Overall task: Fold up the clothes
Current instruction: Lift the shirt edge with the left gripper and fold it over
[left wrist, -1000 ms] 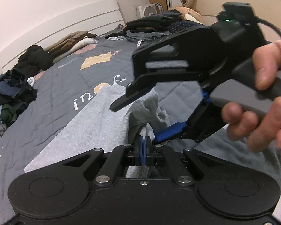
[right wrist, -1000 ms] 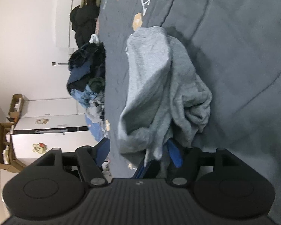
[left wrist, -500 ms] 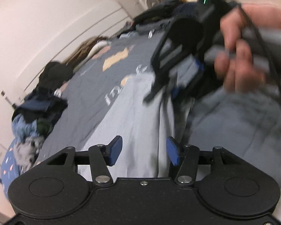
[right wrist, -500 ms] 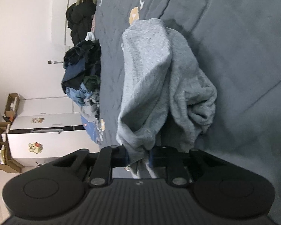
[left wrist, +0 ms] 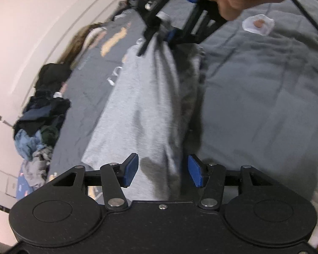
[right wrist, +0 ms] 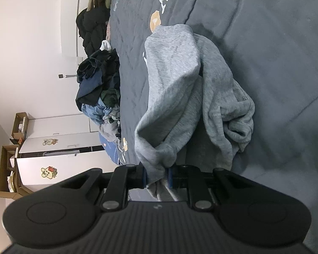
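Place: a bedroom in a home.
Bed: a wide bed under a dark grey quilted cover (right wrist: pixel 265 42) printed with orange shapes and white letters.
Headboard: a white panelled headboard (left wrist: pixel 59 31) against a pale wall.
Laundry: a heap of dark, blue and grey unfolded clothes (right wrist: pixel 99 89) along the bed's edge.
Storage: white cabinets with cartoon stickers (right wrist: pixel 59 165), with open cardboard boxes (right wrist: pixel 6 169) just beside them.

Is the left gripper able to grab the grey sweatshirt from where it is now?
Probably yes: the left gripper is open, with the grey sweatshirt hanging between its pads, nothing blocking.
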### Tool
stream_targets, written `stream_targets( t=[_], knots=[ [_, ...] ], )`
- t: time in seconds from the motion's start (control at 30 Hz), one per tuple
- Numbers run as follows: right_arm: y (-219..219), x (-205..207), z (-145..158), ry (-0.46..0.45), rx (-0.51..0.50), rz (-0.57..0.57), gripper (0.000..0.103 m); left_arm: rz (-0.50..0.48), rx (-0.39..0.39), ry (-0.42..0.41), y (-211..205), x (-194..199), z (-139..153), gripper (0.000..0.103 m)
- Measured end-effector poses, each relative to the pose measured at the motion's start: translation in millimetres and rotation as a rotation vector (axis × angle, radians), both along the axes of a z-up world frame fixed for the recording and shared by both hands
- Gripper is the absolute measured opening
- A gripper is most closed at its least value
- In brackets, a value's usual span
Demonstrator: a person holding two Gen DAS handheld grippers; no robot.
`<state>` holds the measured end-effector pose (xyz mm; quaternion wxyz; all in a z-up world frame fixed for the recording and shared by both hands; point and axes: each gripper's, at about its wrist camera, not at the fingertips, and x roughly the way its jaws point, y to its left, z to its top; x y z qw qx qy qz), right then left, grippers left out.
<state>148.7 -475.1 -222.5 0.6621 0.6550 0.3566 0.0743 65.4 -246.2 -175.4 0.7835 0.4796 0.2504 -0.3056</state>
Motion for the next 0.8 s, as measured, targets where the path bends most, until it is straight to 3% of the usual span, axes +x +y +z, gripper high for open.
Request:
stream_targets(
  t=[0.2,0.27,0.37,0.53,0.8],
  knots=[
    [0.6,1.2,5.1,-0.005,-0.033,0.009,0.017,0.009,0.053,-0.049,7.4,0.7,-14.1,0.050],
    [0.6,2.0,6.2,-0.006,-0.046,0.013,0.017,0.032,0.024,-0.026,14.8,6.2,-10.2,0.018],
    [0.9,2.8,7.5,-0.012,-0.058,0.017,0.017,0.062,-0.038,0.023,25.8,14.1,2.2,0.010],
    [2.3,5.7,17.8,-0.052,-0.089,0.024,0.017,0.066,-0.077,0.023,35.3,25.2,24.9,0.010],
    [7.9,28.6,41.6,-0.082,-0.154,0.014,0.016,0.017,-0.043,0.001,35.4,72.0,61.6,0.009]
  ],
)
